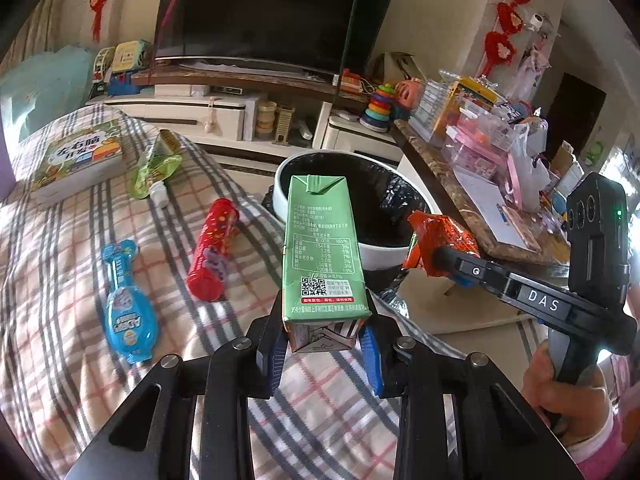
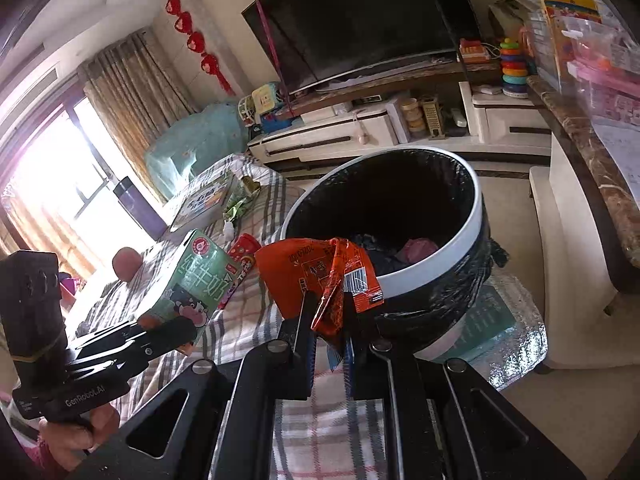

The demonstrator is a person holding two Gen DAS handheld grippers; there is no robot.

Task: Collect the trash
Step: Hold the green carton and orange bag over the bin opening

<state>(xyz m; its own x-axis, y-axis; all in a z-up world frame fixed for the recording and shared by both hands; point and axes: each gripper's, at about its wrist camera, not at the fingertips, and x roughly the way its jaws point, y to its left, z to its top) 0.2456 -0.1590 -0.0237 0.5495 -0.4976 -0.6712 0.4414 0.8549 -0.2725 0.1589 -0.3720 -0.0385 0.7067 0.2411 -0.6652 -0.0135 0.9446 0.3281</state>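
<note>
My left gripper [image 1: 325,330] is shut on the bottom end of a green milk carton [image 1: 320,248], which stands upright above the checked blanket [image 1: 60,300]. The carton [image 2: 192,276] also shows at the left of the right wrist view. My right gripper [image 2: 329,312] is shut on an orange snack wrapper [image 2: 320,272], held close to the near rim of the round trash bin [image 2: 432,268]. The bin [image 1: 376,258] has a white rim and a black liner, with some trash inside. From the left wrist view, the right gripper [image 1: 434,258] holds the wrapper [image 1: 444,236] beside the bin's rim.
On the blanket lie a red tube [image 1: 214,248], a blue toy-shaped pack [image 1: 128,312], a green pouch [image 1: 156,168] and a book [image 1: 76,156]. A cluttered marble-topped table [image 1: 480,200] stands right of the bin. A TV cabinet [image 1: 240,116] runs behind.
</note>
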